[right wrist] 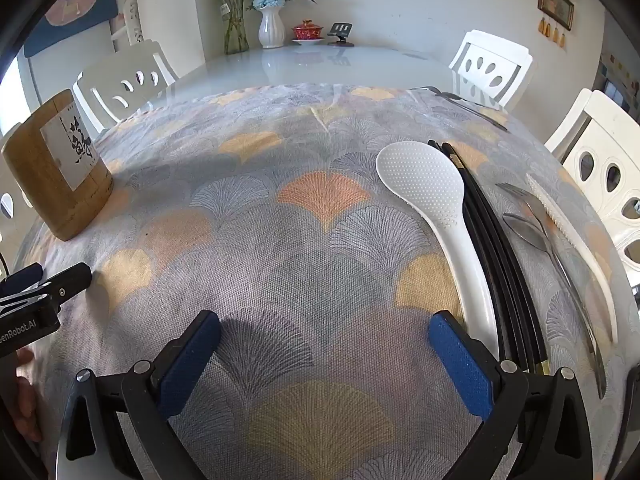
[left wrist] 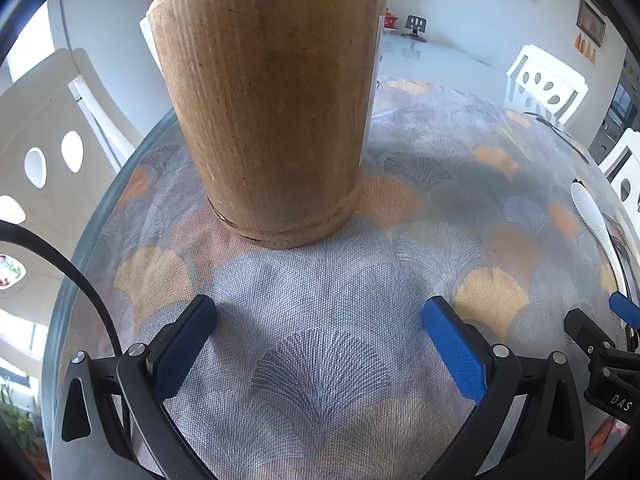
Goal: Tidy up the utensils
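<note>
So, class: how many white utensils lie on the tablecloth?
2. The white rice paddle lies right of centre, beside the black chopsticks; the white serrated knife lies nearer the table's right edge, beyond the metal spoon. Others may be hidden out of frame.

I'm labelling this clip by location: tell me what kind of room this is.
Most likely a home dining room: a large table with a patterned cloth, white dining chairs around it, and a flower vase by the wall.
</note>
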Available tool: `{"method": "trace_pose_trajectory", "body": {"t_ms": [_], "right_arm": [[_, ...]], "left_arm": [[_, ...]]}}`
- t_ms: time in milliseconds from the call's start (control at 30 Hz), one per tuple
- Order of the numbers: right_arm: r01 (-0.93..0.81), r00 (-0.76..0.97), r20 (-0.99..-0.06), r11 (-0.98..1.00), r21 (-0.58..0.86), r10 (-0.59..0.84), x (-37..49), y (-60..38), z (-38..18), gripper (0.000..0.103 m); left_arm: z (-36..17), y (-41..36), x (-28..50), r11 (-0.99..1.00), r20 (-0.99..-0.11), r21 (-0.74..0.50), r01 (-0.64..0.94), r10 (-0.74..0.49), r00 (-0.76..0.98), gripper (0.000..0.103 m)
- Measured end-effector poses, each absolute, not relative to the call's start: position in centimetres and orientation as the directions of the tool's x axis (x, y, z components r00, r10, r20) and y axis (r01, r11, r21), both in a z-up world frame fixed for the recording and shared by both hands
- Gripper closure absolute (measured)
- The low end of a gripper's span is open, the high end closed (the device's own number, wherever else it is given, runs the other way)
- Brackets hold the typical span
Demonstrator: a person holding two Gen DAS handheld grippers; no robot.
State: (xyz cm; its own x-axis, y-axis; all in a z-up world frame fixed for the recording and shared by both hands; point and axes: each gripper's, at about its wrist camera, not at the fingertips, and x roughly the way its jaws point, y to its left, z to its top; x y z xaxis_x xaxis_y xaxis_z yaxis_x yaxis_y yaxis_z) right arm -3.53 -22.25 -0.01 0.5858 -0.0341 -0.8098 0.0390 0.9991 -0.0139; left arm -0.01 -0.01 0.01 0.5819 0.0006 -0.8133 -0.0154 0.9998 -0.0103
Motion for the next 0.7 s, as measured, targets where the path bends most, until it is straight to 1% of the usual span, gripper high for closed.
{"method": "trace_pose_trajectory", "body": {"t_ms": [133, 233, 300, 333, 433, 633, 700], "right_arm": [[0.032, 0.582, -0.813, 0.999, 0.017, -0.005, -3.3, -22.7, -0.4, 0.0], [0.012, 0.499, -0.867, 1.0, 0.011, 0.003, -3.1, -22.1, -0.2, 0.0], [0.099, 0.452, -0.892, 0.994, 0.04, -0.01, -4.3, -22.7, 0.0, 0.0], [0.125, 0.423, -0.906, 0.992, 0.03, -0.026, -5.1, -22.3, 0.1, 0.0], [0.13, 0.376, -0.925, 0.992, 0.0, -0.049, -6.9, -20.5, 0.3, 0.0], [0.186, 0.328, -0.944, 0.982, 0.02, -0.042, -8.6, -20.6, 0.4, 0.0], [0.199, 0.324, -0.945, 0.98, 0.03, -0.037, -8.4, -20.7, 1.0, 0.0]], "left_arm": [[0.0, 0.0, -0.1, 1.0, -0.82, -0.006, 0.004, -0.007, 0.572, 0.0], [-0.1, -0.5, 0.0, 1.0, -0.823, -0.008, 0.027, -0.022, 0.567, 0.0], [-0.1, -0.3, -0.2, 1.0, -0.822, -0.006, 0.023, -0.018, 0.57, 0.0], [-0.1, -0.3, -0.3, 1.0, -0.82, -0.007, 0.022, -0.019, 0.572, 0.0], [-0.3, -0.4, -0.1, 1.0, -0.819, -0.011, 0.018, -0.02, 0.573, 0.0], [-0.2, -0.1, -0.2, 1.0, -0.822, -0.014, 0.026, -0.026, 0.569, 0.0], [0.2, 0.1, -0.4, 0.998, -0.832, -0.016, 0.061, -0.047, 0.553, 0.0]]}}
